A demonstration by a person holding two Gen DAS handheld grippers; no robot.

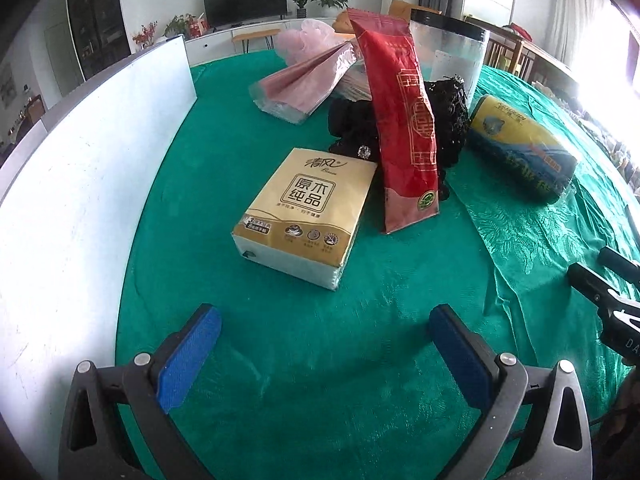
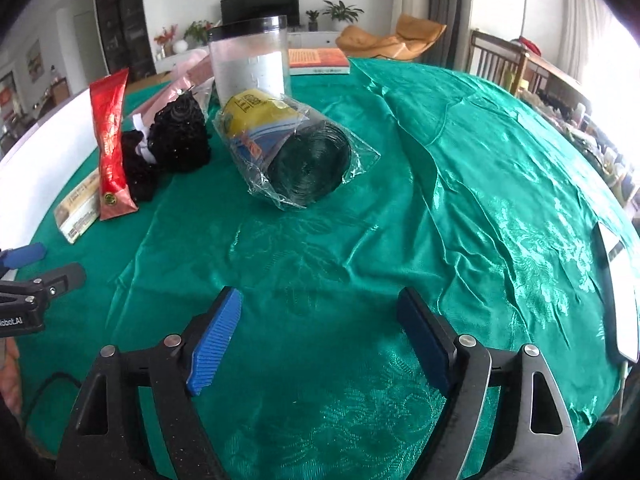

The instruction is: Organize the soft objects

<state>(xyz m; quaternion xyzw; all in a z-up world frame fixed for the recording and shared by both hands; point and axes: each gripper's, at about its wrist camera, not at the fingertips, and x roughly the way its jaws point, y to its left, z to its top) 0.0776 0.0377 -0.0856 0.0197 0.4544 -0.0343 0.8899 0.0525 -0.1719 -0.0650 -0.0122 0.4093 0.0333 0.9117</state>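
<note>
Both tongs, the left gripper (image 1: 324, 356) and the right gripper (image 2: 320, 340), are wide open and hold nothing. The tissue pack (image 1: 306, 216) lies flat on the green cloth (image 1: 360, 360). It looks light and squishy; pinch its long sides.

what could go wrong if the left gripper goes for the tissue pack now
The red pouch stands tilted against the black lace bundle, its foot right beside the tissue pack; nudging the pack could topple it. The loose, wrinkled green cloth may bunch under the fingers.
</note>
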